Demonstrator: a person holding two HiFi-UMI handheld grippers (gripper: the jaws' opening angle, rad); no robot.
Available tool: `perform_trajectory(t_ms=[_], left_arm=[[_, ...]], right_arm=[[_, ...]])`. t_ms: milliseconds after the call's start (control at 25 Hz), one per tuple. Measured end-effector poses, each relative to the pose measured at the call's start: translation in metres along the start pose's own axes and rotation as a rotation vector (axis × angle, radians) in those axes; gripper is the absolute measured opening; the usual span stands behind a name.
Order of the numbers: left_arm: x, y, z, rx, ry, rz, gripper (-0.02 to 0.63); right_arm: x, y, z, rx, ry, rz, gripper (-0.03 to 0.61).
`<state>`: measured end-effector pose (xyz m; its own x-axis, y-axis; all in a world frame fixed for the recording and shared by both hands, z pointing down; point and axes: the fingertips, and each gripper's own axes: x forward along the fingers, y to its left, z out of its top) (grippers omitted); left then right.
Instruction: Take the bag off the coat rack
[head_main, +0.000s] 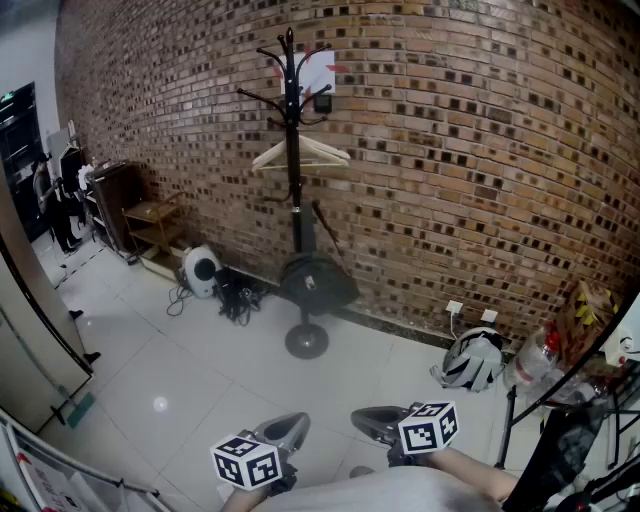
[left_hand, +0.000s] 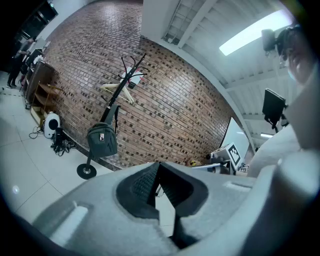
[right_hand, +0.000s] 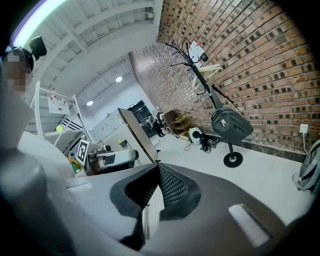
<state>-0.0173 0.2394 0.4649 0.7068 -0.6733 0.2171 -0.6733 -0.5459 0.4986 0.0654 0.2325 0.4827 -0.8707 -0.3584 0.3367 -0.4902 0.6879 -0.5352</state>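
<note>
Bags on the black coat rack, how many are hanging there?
1. A dark green fabric bag hangs low on the black metal coat rack, just above its round base; another behind the pole could be hidden.

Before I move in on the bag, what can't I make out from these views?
- Which hook on the coat rack carries the bag: head view, too small and dark against the pole; both tool views show it even smaller.
- Bag's handle and zips: head view, dark and seen from afar.
- White sheet on the wall: print too small, hooks cross it.
- Clutter at the right: cut off by the head view's edge.
</note>
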Motion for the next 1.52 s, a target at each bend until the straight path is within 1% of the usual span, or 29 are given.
perform_trajectory(t_ms=[160,280,360,520,720,800,880,1040,1160,1240,1360,1440,1520], left_arm=[[-0.018,0.021,0.016,-0.015,-0.032,0.022,0.002],[-0.013,0.029,0.029,0.01,-0.035,0.024,0.002],[-0.002,0.033,0.034,0.032,-0.017,0.022,0.002],[0.035,0.057,0.046,0.039,0.023,0.017,0.002],[0.093,0.117,0.068,0.012,0.053,0.055,0.002],[0.123,0.148,0.084,0.004,0.058,0.071,0.002],[0.157,0.18,0.107,-0.005,0.056,0.087,0.002],[0.227,0.237,0.165,-0.007,0.046,0.101,0.002],[0.27,0.272,0.208,0.016,0.051,0.105,0.002],[0.293,0.296,0.235,0.03,0.048,0.121,0.002],[0.318,0.328,0.272,0.024,0.014,0.147,0.002],[0.329,0.341,0.289,0.021,-0.001,0.144,0.002],[0.338,0.352,0.299,0.028,0.004,0.141,0.002]], right_arm=[[0.012,0.004,0.012,-0.028,-0.032,-0.003,0.0],[0.018,0.001,0.022,-0.063,-0.028,0.007,0.0],[0.021,-0.008,0.03,-0.058,-0.029,0.013,0.0],[0.038,-0.048,0.059,-0.032,-0.051,0.022,0.0],[0.08,-0.117,0.099,0.013,-0.052,0.073,0.0],[0.101,-0.152,0.123,-0.001,-0.043,0.068,0.0],[0.122,-0.189,0.155,-0.023,-0.037,0.062,0.0],[0.162,-0.258,0.226,-0.052,-0.033,0.069,0.0],[0.189,-0.301,0.279,-0.078,-0.028,0.074,0.0],[0.206,-0.325,0.315,-0.101,-0.042,0.076,0.0],[0.228,-0.354,0.364,-0.139,-0.096,0.058,0.014],[0.242,-0.367,0.385,-0.163,-0.118,0.038,0.019],[0.256,-0.379,0.398,-0.167,-0.119,0.025,0.034]])
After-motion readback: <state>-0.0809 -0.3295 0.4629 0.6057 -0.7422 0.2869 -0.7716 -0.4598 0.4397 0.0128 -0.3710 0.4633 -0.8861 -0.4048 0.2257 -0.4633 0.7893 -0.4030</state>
